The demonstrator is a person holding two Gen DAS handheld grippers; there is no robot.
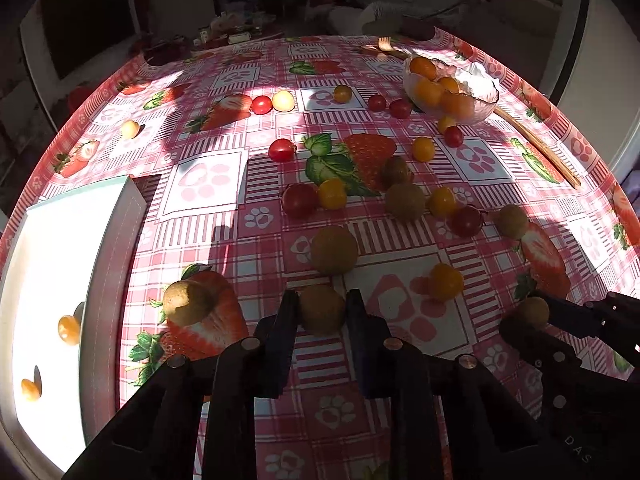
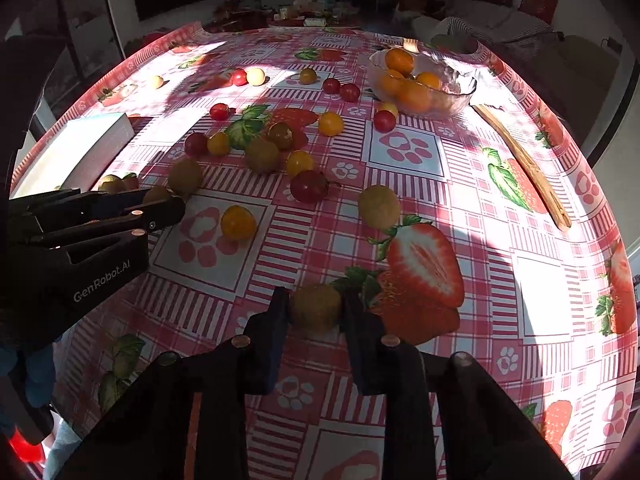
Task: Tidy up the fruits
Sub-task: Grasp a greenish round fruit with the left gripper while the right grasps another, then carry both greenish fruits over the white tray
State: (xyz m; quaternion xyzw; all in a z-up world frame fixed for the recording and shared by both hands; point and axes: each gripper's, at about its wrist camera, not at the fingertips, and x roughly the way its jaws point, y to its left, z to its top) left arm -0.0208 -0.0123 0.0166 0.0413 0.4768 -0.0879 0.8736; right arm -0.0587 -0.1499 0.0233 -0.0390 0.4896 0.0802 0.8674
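Most of the sorting is left: oranges fill the far glass bowl (image 1: 486, 108), the white box (image 1: 114, 240) holds two yellow tomatoes, and near us the left gripper (image 1: 322, 310) and right gripper (image 2: 316, 308) each clench one brown fruit (image 1: 322, 309) off the table, dozens still scattered.

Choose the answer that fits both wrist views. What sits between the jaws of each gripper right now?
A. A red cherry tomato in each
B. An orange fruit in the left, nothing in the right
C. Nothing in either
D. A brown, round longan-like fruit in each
D: the left gripper has its jaws closed on a brown round fruit, and the right gripper grips another brown fruit on the tablecloth.
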